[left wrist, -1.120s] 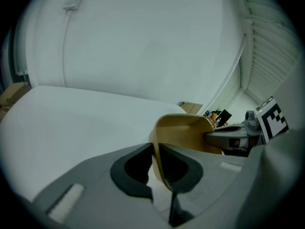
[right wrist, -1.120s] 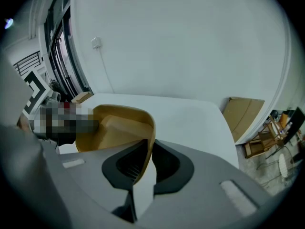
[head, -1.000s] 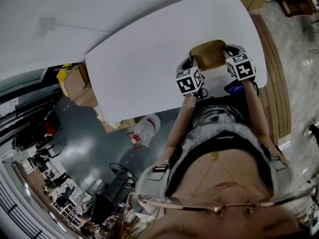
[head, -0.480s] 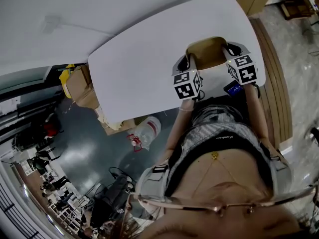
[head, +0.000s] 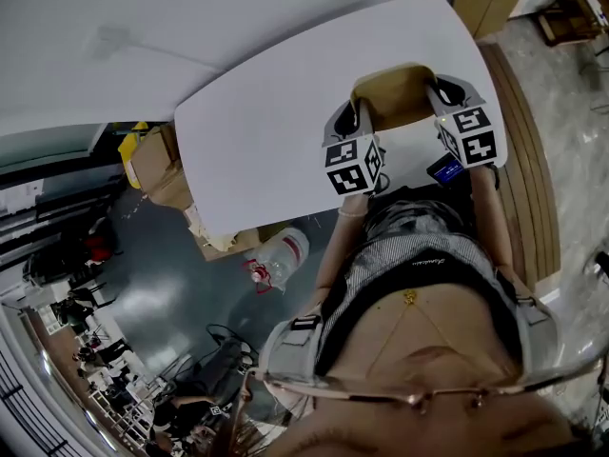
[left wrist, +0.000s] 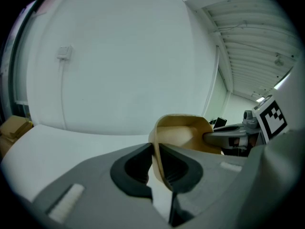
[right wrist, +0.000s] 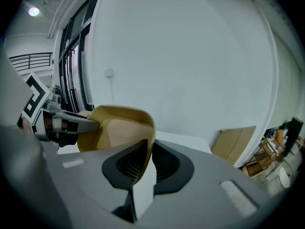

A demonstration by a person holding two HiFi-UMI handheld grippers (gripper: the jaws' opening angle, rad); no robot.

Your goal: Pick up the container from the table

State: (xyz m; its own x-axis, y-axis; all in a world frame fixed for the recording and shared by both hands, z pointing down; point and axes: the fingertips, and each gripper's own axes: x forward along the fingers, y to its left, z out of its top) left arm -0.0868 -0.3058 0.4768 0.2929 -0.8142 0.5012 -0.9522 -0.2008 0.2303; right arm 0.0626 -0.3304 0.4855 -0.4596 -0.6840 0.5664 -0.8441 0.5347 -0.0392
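Clamping container walls, left claw, right claw

Flat, cool indoor light, no hard shadows. Table nearly blown out white. Lamp glares top-left in right gripper view. Heavy fisheye, corners vignette black. Left claw and right claw close-up, soft.

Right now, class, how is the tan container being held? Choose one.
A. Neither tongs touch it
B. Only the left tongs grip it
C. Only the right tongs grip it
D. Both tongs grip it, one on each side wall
D: the left tongs are shut on one wall of the container, and the right tongs are shut on the opposite wall.
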